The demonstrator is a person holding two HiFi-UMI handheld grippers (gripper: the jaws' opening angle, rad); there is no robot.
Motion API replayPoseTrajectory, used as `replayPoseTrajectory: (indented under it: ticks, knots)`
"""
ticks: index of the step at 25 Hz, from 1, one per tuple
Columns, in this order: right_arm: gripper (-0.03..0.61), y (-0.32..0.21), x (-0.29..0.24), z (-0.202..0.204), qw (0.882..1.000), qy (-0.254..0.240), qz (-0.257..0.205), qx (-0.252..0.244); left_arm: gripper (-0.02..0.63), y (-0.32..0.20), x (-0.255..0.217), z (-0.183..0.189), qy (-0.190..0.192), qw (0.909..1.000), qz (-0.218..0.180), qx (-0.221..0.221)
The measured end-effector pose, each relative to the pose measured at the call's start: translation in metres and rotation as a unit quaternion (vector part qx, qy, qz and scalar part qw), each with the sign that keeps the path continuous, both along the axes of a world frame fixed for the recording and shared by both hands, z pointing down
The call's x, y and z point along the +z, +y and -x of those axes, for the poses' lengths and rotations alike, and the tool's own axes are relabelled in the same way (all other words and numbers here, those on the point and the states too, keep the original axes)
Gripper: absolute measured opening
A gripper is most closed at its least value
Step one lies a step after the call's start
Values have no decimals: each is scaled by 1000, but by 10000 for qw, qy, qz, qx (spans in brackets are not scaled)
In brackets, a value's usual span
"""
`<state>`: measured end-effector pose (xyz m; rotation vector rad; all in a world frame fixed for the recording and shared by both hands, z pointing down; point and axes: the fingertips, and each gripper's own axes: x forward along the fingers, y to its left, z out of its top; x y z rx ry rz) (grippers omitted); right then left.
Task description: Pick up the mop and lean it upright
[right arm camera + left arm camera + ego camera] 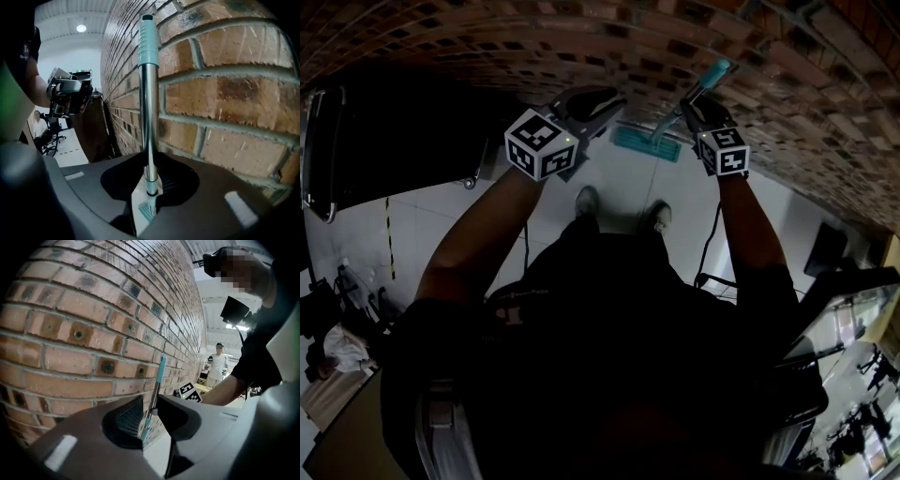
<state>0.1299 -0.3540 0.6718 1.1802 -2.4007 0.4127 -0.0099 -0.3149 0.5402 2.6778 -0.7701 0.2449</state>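
Right claw [149, 187] grips mop handle [149, 103] close beside brick wall [225, 103].

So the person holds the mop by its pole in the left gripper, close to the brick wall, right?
Not quite: the right gripper holds the mop by its pole, close to the brick wall. The right gripper view shows the pole between its jaws; in the head view the left gripper is off to the side, clear of the mop.
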Motion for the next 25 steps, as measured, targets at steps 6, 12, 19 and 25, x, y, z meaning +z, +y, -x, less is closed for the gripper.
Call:
replayPoseTrajectory:
  ticks: [6, 12, 19, 25]
  knots:
    - [106, -3, 29, -9, 9998, 20, 49, 177, 91, -1, 35, 4, -105, 9997, 220, -58]
    - [106, -20, 31, -18, 9993, -70, -53, 353, 91, -2, 49, 5, -116, 9994, 311, -79]
    - [114, -21, 28, -16, 9989, 74, -48, 470, 91, 2, 48, 0, -103, 9994, 319, -25]
    - [139, -19, 23, -11, 9990, 18, -15, 450, 91, 3, 42, -3, -76, 9996, 277, -4]
